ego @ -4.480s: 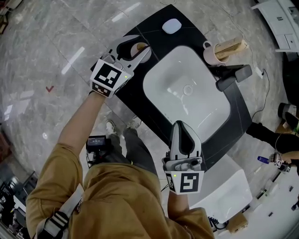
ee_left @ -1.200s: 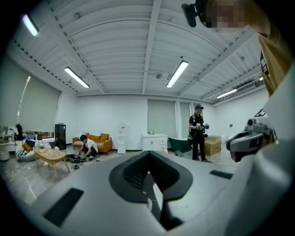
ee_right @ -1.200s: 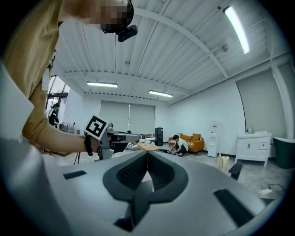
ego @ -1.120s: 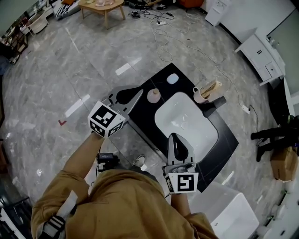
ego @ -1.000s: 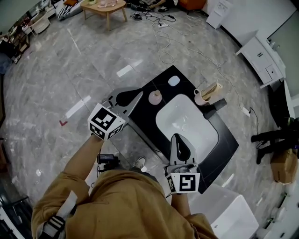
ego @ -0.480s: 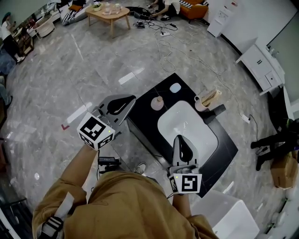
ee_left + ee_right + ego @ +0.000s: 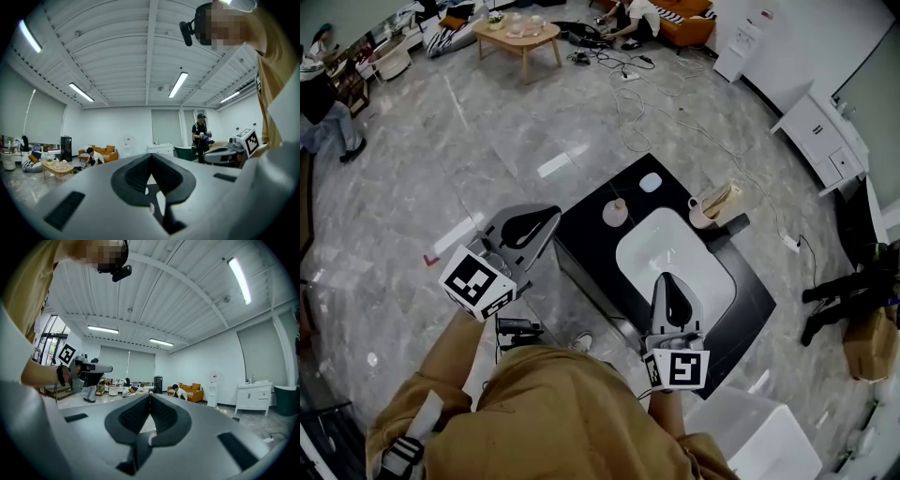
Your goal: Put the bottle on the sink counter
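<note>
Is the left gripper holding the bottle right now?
No, the left gripper is shut with nothing in it, while the bottle stands on the black counter.

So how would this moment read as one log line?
bottle: on sink counter, free | left gripper: shut, empty | right gripper: shut, empty

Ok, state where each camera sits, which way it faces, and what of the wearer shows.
Head view: on the head, facing steeply down at the sink counter and bottle; shows both forearms, left gripper and right gripper.
Left gripper view: rides that gripper, facing level across the room; shirt and right gripper at right.
Right gripper view: likewise level; shirt and left gripper at left.
Shared: both gripper views show shut, empty jaws and the orange sofa.
</note>
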Tool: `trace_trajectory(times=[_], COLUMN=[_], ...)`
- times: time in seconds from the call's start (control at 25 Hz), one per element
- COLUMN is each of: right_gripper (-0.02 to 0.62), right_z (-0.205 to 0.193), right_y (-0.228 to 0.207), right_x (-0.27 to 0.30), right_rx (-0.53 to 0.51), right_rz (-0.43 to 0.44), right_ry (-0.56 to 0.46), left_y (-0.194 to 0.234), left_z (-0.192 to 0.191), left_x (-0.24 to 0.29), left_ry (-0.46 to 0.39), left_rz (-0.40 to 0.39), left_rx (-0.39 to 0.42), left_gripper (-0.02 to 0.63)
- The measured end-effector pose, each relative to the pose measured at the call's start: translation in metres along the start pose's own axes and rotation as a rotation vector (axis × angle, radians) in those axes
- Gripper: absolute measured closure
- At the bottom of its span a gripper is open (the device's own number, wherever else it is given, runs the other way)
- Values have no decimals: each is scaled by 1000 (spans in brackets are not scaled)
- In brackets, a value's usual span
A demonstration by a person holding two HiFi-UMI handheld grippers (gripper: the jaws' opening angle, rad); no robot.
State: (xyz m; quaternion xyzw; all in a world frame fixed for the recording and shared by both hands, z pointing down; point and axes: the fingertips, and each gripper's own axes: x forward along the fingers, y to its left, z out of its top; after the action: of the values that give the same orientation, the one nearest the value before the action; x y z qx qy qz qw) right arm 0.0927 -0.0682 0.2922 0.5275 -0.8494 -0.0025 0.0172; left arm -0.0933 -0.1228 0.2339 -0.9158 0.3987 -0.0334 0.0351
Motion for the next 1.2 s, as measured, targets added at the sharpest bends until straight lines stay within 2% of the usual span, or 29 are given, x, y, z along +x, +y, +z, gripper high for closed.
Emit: trace_trajectory(times=[0.64, 0.88, 1.2], right_gripper=[589, 589, 589], right_z=[3, 5, 9], right_y=[-29, -34, -38], right_x=[-2, -1, -1], right_rx=[-14, -22, -32], right_rz=[-51, -51, -54], right_ry=[-16, -14, -17], left_y=[18, 31, 32], left_z=[2, 0, 2], left_x=[-48, -65, -81], left_ry=[-25, -30, -38], left_rz=[117, 187, 223], left_rx=[-9, -17, -28], left_gripper=[603, 603, 604])
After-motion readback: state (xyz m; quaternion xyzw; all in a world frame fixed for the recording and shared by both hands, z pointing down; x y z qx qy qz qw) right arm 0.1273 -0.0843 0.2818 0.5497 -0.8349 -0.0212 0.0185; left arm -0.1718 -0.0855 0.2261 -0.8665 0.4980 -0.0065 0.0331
